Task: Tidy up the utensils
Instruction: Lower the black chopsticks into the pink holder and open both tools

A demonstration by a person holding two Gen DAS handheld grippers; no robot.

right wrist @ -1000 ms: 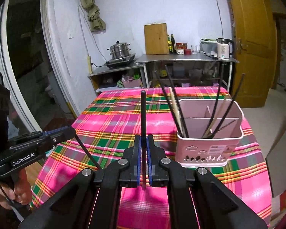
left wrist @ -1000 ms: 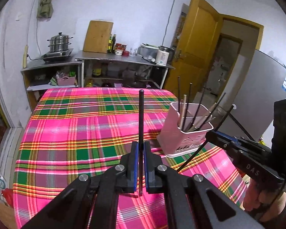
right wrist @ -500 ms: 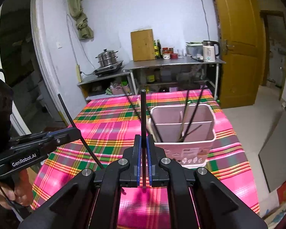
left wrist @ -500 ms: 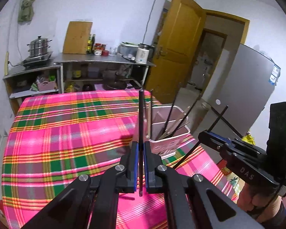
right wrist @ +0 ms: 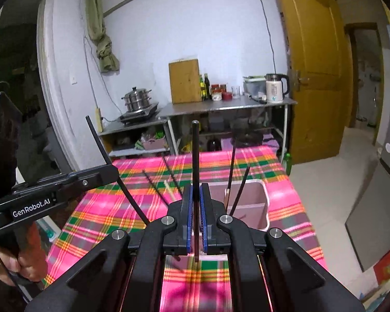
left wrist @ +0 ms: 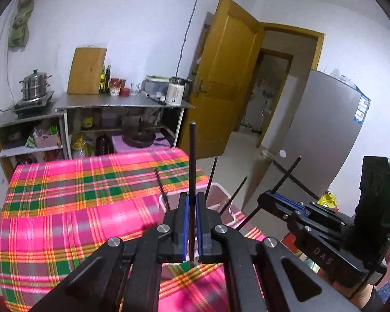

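Observation:
My left gripper (left wrist: 192,202) is shut on a black chopstick (left wrist: 192,161) that stands upright between its blue pads. My right gripper (right wrist: 195,195) is shut on another black chopstick (right wrist: 195,156), also upright. A pink utensil holder (right wrist: 249,205) with several dark chopsticks in it stands on the plaid tablecloth (right wrist: 280,195), just behind and right of my right gripper. In the left wrist view the holder (left wrist: 215,200) sits directly behind my left fingers, near the table's right edge. The right gripper also shows in the left wrist view (left wrist: 266,199), and the left gripper shows in the right wrist view (right wrist: 111,171).
The pink, green and orange plaid cloth (left wrist: 65,197) covers the table. Behind it stand metal shelves (left wrist: 117,106) with a steamer pot (left wrist: 35,85), cutting board (left wrist: 87,70), bottles and a kettle (left wrist: 175,93). A yellow door (left wrist: 226,78) and grey fridge (left wrist: 325,130) are at the right.
Both grippers have risen and moved closer over the pink holder, which now sits lower and partly hidden behind the fingers. Both still grip their chopsticks.

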